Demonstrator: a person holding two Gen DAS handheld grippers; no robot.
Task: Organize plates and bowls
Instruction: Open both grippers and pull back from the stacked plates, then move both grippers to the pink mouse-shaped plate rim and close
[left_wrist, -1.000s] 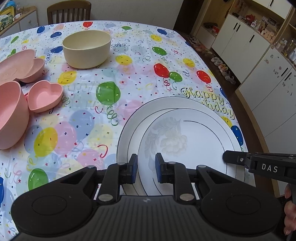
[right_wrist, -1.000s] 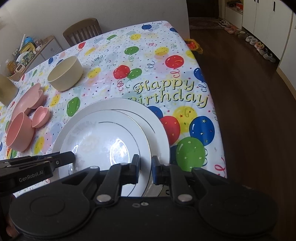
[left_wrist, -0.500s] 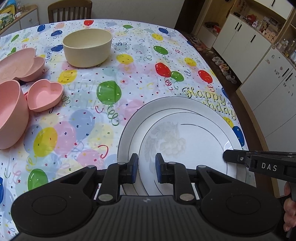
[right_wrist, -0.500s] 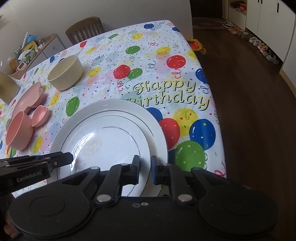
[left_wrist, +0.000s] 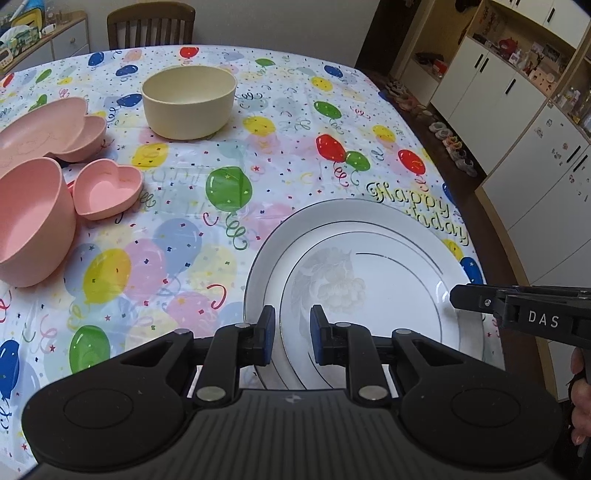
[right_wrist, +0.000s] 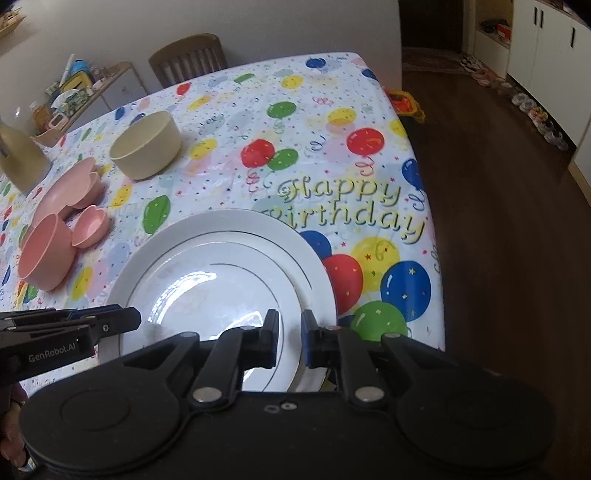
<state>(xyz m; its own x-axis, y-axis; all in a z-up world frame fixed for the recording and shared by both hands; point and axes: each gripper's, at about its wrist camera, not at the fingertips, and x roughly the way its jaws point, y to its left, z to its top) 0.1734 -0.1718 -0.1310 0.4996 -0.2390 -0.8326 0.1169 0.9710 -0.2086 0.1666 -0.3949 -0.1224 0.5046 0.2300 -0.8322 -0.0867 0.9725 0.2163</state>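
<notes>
A smaller white plate (left_wrist: 369, 288) lies on a larger white plate (left_wrist: 347, 218) at the table's near right corner; both show in the right wrist view, smaller (right_wrist: 221, 295) on larger (right_wrist: 229, 225). My left gripper (left_wrist: 289, 339) straddles the smaller plate's near-left rim, with a narrow gap between the pads. My right gripper (right_wrist: 288, 339) straddles its near-right rim the same way, and it also shows in the left wrist view (left_wrist: 458, 297). Whether either pinches the rim is unclear.
A cream bowl (left_wrist: 189, 101) stands at the back. Pink dishes sit left: a round bowl (left_wrist: 31, 221), a heart bowl (left_wrist: 107, 188) and a shallow plate set (left_wrist: 44, 129). The table edge (right_wrist: 432, 221) drops to the floor on the right. A chair (left_wrist: 151, 22) stands behind.
The smaller plate has slid left onto the middle of the larger plate with both grippers at its rim. Both cameras have risen a little.
</notes>
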